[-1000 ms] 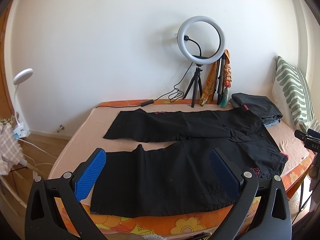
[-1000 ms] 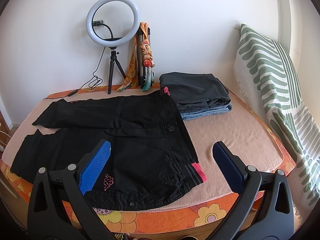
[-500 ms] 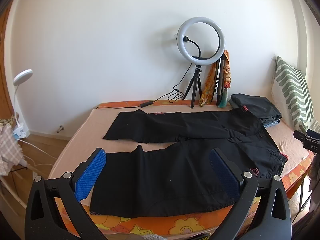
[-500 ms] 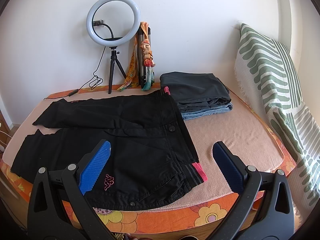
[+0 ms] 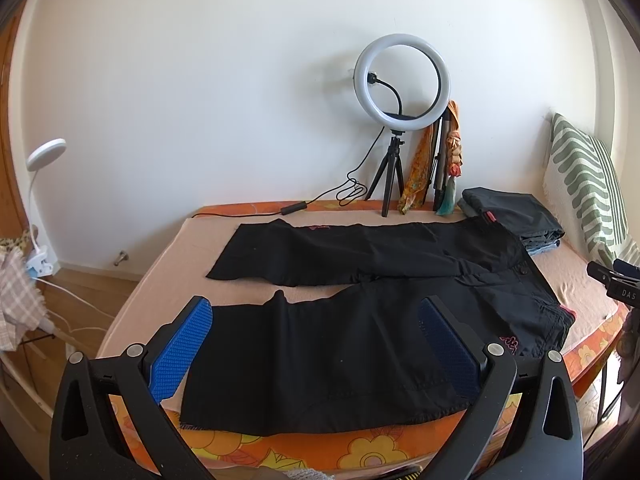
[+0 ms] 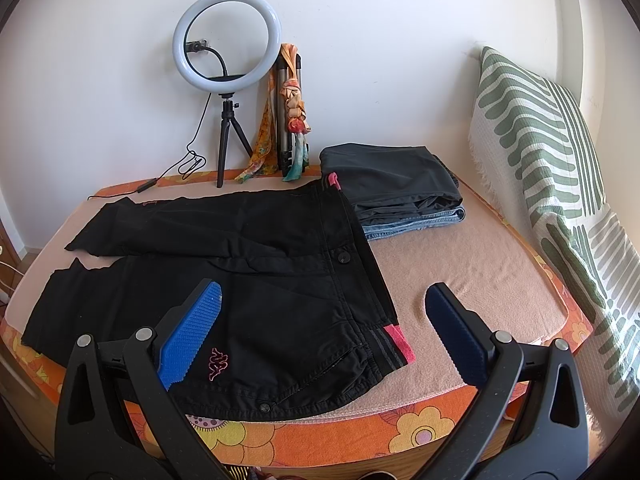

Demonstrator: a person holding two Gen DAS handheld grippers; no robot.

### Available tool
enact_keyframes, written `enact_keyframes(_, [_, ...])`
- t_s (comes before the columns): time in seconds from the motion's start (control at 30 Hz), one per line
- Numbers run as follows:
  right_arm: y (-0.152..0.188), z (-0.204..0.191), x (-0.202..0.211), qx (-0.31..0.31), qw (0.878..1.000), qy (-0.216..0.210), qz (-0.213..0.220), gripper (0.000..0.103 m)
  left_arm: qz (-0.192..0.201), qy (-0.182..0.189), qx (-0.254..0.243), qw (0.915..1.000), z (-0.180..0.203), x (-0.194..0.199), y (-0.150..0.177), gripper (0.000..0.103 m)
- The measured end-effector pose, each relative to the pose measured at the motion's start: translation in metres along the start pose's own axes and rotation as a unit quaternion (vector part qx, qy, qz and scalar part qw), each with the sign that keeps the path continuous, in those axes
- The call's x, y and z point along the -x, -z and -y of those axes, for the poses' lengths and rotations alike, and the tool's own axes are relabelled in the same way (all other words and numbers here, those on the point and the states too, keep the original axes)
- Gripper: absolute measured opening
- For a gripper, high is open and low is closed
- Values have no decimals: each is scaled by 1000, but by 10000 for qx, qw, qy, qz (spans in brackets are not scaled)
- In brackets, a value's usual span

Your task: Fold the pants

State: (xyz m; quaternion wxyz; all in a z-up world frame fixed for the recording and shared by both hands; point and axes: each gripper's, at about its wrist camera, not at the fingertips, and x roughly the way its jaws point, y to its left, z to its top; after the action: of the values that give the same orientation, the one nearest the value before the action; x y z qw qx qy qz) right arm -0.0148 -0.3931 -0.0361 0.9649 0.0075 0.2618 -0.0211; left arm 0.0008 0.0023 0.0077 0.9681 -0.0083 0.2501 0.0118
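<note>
A pair of black pants is laid out flat on a bed that is covered with a pale pink blanket. The two legs are spread apart and are pointed to the left side of the bed, while the waistband is placed toward the right. A small pink logo is seen on the near leg, close to the front edge of the bed.

The left gripper is held above the near leg, and its blue fingers are spread wide with nothing between them. The right gripper is held above the waist part of the pants, also with its fingers wide apart and empty. The cloth is not touched by either gripper.

Behind the waistband, a stack of folded clothes is placed near the wall. A ring light on a small tripod is set at the back of the bed, and a striped green and white pillow is leaned at the right side.
</note>
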Motion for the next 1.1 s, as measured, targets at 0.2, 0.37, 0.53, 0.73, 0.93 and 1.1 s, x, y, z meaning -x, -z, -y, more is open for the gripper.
enact_keyframes(0.2, [0,0,-1,-4,10000,-1,-5,103,-1,-2,-2,10000,0,0,0,103])
enact_keyframes(0.37, [0,0,-1,-2,10000,-4,-6,103,-1,-4,1,10000,0,0,0,103])
enact_keyframes(0.53, [0,0,-1,-9,10000,-6,-11,103,-8,-8,-12,10000,0,0,1,103])
enact_keyframes(0.73, [2,-2,-2,2,10000,-17,-25,103,-42,-36,-46,10000,-1,-1,4,103])
enact_keyframes(0.93, [7,-3,-6,28,9999,-40,-88,103,-134,-71,-145,9998,-7,-5,9,103])
enact_keyframes(1.1, [10,0,-11,81,9997,-166,-166,103,-233,-122,-271,9993,-15,-10,18,102])
